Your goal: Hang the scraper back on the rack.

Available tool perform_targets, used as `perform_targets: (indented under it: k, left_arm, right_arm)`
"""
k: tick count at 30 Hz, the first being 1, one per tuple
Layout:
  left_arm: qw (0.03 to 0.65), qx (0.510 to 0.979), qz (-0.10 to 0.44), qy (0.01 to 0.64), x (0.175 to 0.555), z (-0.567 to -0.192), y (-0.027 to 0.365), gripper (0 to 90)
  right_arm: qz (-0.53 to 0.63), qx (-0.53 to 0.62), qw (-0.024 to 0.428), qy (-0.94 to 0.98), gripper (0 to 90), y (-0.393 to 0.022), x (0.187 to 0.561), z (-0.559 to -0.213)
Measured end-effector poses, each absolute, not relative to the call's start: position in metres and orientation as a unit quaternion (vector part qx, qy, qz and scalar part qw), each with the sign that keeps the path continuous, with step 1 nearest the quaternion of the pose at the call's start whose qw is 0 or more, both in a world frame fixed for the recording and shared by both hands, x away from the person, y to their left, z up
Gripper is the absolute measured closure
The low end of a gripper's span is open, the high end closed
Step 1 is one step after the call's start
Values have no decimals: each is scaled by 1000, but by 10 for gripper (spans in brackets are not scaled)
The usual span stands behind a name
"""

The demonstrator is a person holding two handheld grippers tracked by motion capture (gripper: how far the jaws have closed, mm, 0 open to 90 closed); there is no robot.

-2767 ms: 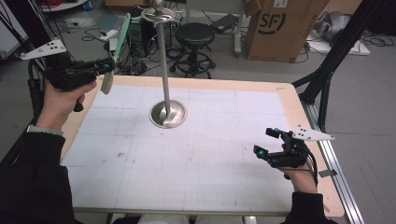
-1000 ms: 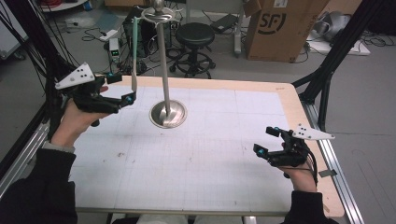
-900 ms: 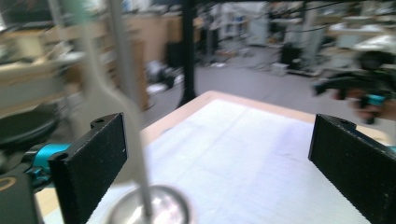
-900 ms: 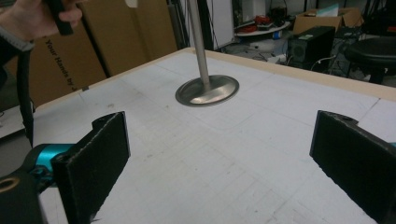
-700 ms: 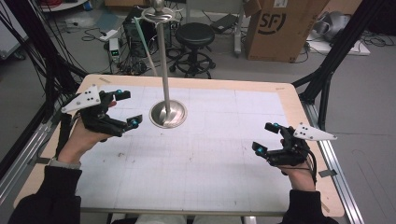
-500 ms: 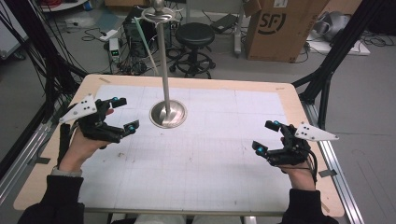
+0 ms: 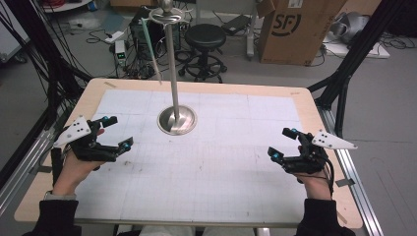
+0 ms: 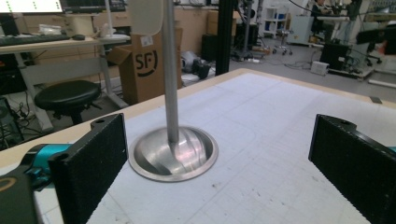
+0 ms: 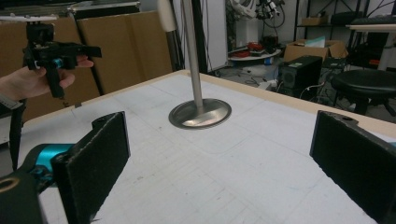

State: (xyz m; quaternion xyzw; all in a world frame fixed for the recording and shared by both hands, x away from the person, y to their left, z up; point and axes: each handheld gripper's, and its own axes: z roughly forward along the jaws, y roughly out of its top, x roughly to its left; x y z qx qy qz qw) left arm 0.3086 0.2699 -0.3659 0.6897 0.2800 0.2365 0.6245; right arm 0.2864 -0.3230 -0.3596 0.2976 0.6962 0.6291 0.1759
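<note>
A metal stand has a round base [image 7: 177,119] on the white mat and a thin pole [image 7: 171,59] rising from it. From the pole's top hangs a green-handled utensil [image 7: 151,49] with a pale end, whose pale end [image 8: 145,16] also shows beside the pole [image 8: 170,70]. My left gripper [image 7: 119,132] is held open and empty over the mat's left side, well short of the base [image 8: 173,154]. My right gripper [image 7: 282,143] is open and empty at the right edge, facing the base [image 9: 200,113] and the left gripper [image 9: 56,51] beyond.
The white gridded mat [image 7: 221,167] covers a wooden table [image 7: 314,118]. Behind the table stand a black stool [image 7: 204,37], a cardboard box [image 7: 290,27] and cables on the floor. A black frame leg [image 7: 344,73] rises at the right.
The left gripper let go of the green-handled utensil at the stand's top and drew back down to the near left, now open. The right gripper barely moved.
</note>
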Motion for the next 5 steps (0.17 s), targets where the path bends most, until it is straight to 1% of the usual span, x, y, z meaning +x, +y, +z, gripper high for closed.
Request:
perform_targets:
  k: [5]
  left_arm:
    - [614, 696, 239, 285, 311, -368, 269, 52]
  right_arm:
    - [626, 303, 176, 696, 39, -325, 284, -361]
